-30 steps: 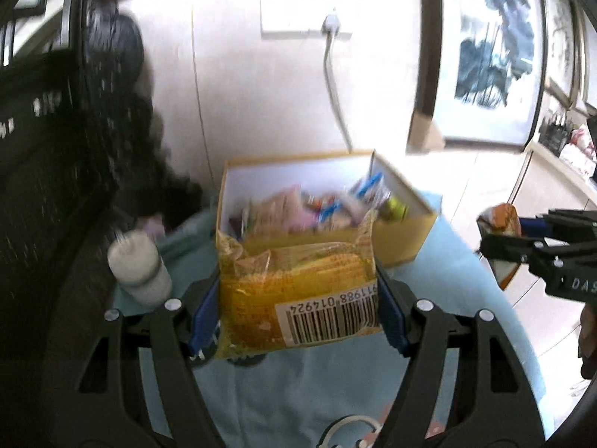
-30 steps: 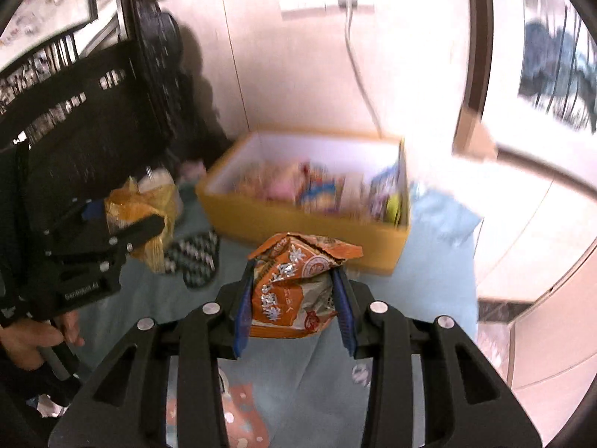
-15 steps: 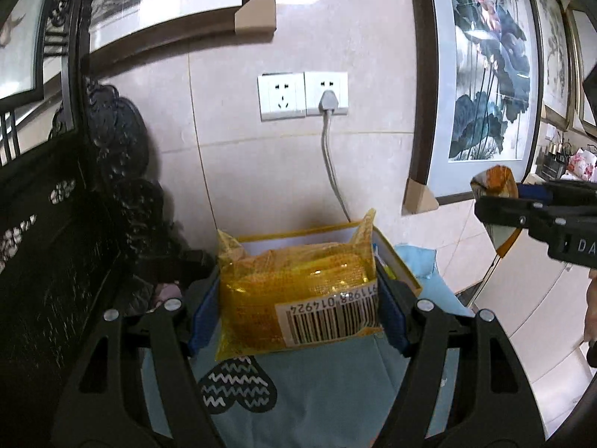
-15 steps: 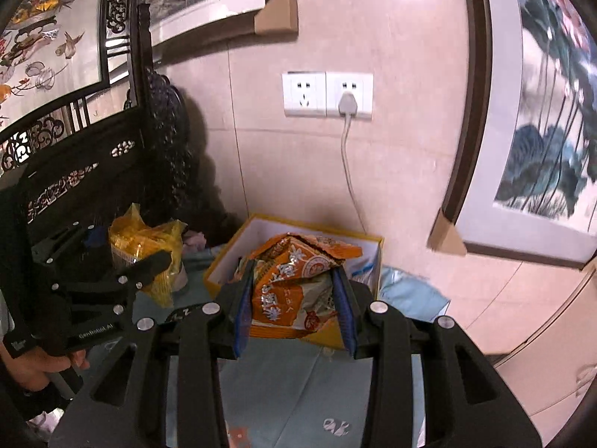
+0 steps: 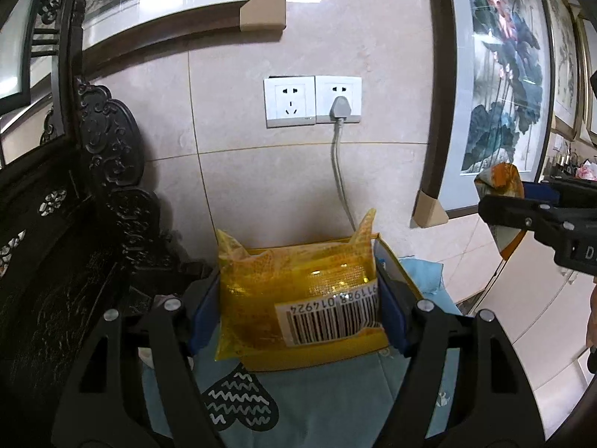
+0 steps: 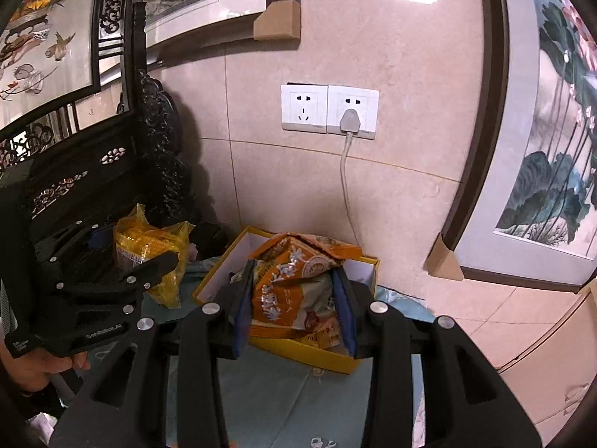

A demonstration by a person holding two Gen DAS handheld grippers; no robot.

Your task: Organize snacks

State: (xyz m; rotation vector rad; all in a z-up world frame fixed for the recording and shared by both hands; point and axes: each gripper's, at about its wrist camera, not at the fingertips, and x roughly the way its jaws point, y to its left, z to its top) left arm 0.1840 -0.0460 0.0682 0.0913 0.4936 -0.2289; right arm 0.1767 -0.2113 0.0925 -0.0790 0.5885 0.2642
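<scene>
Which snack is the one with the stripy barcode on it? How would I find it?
Find the wall sockets, then follow the grey cable down to the yellow box on the blue cloth. In front of it the left gripper holds a see-through yellow packet. Its white barcode label sets it apart from the orange packet in the right gripper.
</scene>
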